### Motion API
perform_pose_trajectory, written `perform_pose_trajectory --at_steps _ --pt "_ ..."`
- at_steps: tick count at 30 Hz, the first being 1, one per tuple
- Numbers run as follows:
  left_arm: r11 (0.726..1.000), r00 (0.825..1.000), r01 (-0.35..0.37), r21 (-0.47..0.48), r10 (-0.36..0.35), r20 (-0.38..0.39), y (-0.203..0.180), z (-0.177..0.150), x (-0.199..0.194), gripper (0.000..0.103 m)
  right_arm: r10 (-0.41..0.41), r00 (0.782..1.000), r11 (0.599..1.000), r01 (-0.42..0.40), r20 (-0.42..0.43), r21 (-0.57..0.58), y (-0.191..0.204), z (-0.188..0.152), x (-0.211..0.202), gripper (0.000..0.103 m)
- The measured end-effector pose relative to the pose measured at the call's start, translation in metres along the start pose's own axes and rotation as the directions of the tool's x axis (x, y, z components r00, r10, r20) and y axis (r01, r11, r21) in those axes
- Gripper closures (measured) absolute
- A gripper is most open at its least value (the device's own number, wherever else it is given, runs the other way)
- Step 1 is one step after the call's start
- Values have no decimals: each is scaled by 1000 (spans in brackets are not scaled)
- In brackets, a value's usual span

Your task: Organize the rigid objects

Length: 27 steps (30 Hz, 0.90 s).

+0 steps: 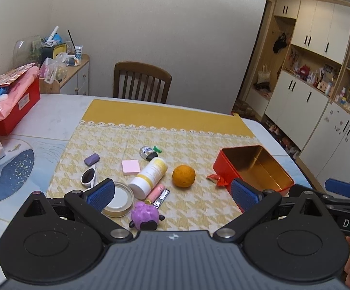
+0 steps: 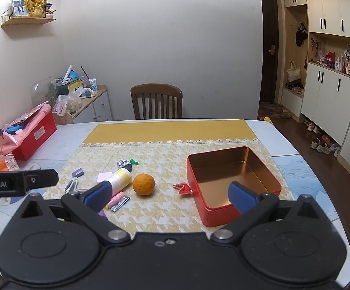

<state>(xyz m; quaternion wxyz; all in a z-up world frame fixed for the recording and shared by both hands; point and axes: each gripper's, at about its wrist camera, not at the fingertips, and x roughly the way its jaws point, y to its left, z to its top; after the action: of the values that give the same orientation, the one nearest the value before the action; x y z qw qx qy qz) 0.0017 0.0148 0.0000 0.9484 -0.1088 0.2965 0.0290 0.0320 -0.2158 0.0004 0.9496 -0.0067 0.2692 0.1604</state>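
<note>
Both tools hang above the near edge of the table with nothing between their blue pads: your left gripper (image 1: 172, 194) is spread wide, and your right gripper (image 2: 171, 194) is likewise released. The loose items lie ahead of the left gripper on the yellow placemat (image 1: 165, 142); the open red tin (image 2: 232, 181), empty inside, sits ahead and to the right, partly under the right gripper's right finger. The likeliest trouble is the orange (image 1: 183, 176), which stands free between the clutter and the tin and would probably roll off line if one pad meets it before the other. The white-and-yellow bottle (image 1: 148, 177) lies on its side, touching the pink tube (image 1: 156, 191) and just beside the nail clipper (image 1: 161, 197), so a wide closing stroke there could drag the neighbours along. The crumpled red wrapper (image 2: 183, 188) touches the tin's near-left corner and may be swept in with a rigid item. The left wrist view alone shows the purple sheep toy (image 1: 146, 215), the round mirror-like compact (image 1: 118, 199) and the white sunglasses (image 1: 89, 177) clearly, all close under the left finger; the right wrist view hides most of these behind its own left finger, yet it alone shows the tin's whole floor and all four walls.
</note>
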Motion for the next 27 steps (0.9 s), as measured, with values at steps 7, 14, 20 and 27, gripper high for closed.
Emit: perform_pose_trajectory --at_steps 7,14,20,27 --pt "998 998 -60 8 60 18 0 3 -3 0 2 1000 1000 -2 5 -12 3 1 0 0" --pt "997 998 -70 17 69 7 6 6 1 0 8 1000 1000 -8 -3 -22 8 1 4 1" --pt "1000 999 -14 9 14 37 17 10 5 0 -2 1000 999 1 -10 -38 15 1 11 0" --pt "999 998 41 -3 -41 47 39 13 16 0 -25 1000 998 24 -17 -62 28 0 21 1"
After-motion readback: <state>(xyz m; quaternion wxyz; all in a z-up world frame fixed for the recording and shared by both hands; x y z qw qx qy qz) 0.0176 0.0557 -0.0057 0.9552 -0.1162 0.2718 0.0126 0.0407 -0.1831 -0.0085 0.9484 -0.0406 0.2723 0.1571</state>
